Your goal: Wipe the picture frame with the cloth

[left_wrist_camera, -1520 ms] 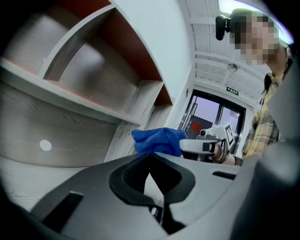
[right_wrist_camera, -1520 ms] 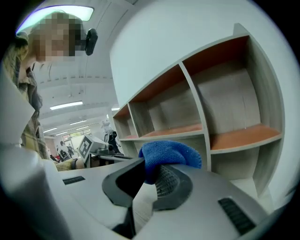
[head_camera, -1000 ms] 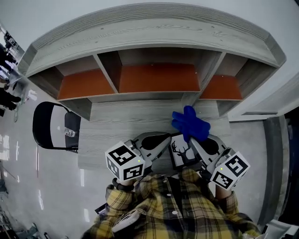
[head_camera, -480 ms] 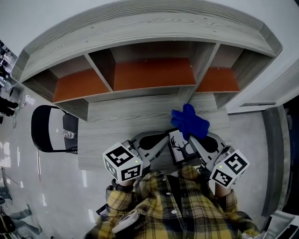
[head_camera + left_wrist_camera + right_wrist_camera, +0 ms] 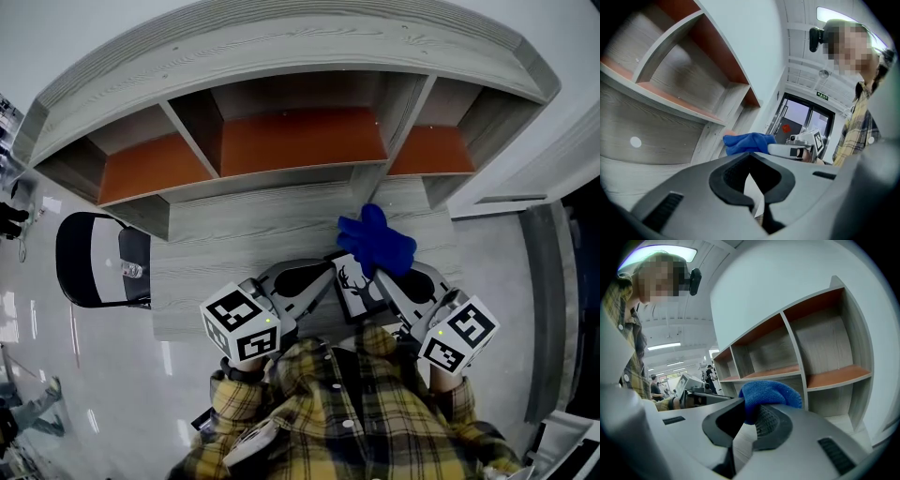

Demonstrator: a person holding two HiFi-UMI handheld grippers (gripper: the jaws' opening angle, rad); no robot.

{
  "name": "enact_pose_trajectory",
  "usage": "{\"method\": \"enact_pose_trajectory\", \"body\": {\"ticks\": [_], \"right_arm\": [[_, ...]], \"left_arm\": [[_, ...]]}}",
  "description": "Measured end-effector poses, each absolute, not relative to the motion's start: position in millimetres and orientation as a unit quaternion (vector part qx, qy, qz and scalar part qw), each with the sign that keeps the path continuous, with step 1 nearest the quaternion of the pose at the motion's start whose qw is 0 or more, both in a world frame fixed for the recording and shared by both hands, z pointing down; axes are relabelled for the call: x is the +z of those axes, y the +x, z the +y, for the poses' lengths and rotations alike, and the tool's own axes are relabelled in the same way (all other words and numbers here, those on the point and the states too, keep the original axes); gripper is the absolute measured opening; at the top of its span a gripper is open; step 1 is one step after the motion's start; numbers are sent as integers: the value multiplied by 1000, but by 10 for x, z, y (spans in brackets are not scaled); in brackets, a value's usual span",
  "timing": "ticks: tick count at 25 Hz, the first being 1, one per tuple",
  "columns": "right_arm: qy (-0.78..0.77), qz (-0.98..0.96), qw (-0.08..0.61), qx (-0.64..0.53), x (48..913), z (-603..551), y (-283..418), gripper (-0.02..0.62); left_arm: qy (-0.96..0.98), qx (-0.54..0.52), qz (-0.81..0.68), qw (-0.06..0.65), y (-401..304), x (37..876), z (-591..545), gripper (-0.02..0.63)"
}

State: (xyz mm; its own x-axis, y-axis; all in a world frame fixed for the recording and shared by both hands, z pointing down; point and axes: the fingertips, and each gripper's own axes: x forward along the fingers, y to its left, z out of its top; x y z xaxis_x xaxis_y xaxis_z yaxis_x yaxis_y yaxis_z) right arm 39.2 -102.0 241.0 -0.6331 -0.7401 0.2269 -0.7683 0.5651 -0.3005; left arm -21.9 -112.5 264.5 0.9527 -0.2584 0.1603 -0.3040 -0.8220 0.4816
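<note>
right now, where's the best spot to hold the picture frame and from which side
Its left edge, coming in from the left, as the left gripper does: the picture frame is a thin flat panel that its fingers pinch edge-on. That likely keeps the deer face free for the cloth in the right gripper.

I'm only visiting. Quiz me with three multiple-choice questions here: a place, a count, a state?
1. Where is the white picture frame with the black deer print? A on a shelf; B at the left gripper's tips; C in a drawer.
2. How many compartments has the grey wooden shelf unit? A two; B five; C three.
3. The right gripper's jaws are: A shut on the blue cloth; B wide open; C shut on a pen.
Answers: B, the frame meets those tips. C, two dividers split it. A, the cloth is pinched between them.
</note>
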Motion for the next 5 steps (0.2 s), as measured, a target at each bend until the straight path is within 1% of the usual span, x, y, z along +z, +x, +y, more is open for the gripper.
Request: {"method": "enact_pose_trajectory", "body": {"ticks": [5], "right_arm": [[432,-881,41,190,2444,-1007,374,46]], "left_arm": [[953,46,-143,261,-259,2680,-1095,5]]}}
